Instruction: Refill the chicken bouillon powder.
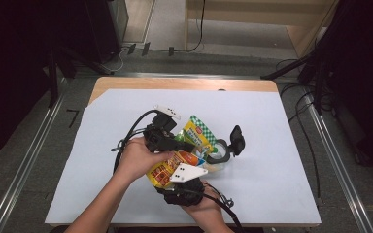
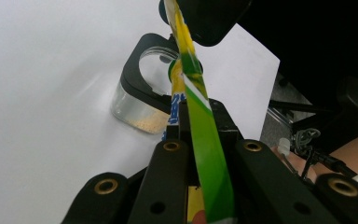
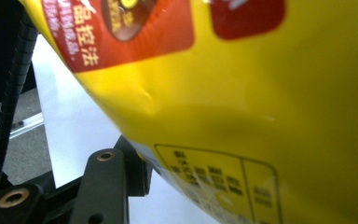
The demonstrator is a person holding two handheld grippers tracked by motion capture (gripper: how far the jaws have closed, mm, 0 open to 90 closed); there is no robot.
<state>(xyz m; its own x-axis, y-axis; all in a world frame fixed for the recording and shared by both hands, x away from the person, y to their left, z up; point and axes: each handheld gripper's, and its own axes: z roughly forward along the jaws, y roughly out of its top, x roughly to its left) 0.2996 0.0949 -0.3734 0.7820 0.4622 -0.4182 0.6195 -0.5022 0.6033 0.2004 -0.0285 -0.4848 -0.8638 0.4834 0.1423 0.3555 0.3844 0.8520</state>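
A yellow, red and green snack bag [image 1: 184,150] hangs over the middle of the white sheet, held between both grippers. My left gripper [image 1: 190,144] comes in from the left and is shut on the bag's green top edge [image 2: 205,130], whose film is pinched flat between the jaws. My right gripper [image 1: 178,169] reaches up from the near side under its grey plate. The bag's yellow body [image 3: 261,107] lies between its jaws and rests against the one finger [image 3: 107,182] that shows; the other is hidden behind the bag.
A clear jar [image 1: 219,155] with a black collar stands just right of the bag, crumbs at its bottom [image 2: 140,119]. Its black lid [image 1: 236,140] stands flipped up beside it. The white sheet [image 1: 272,121] covers a wooden table.
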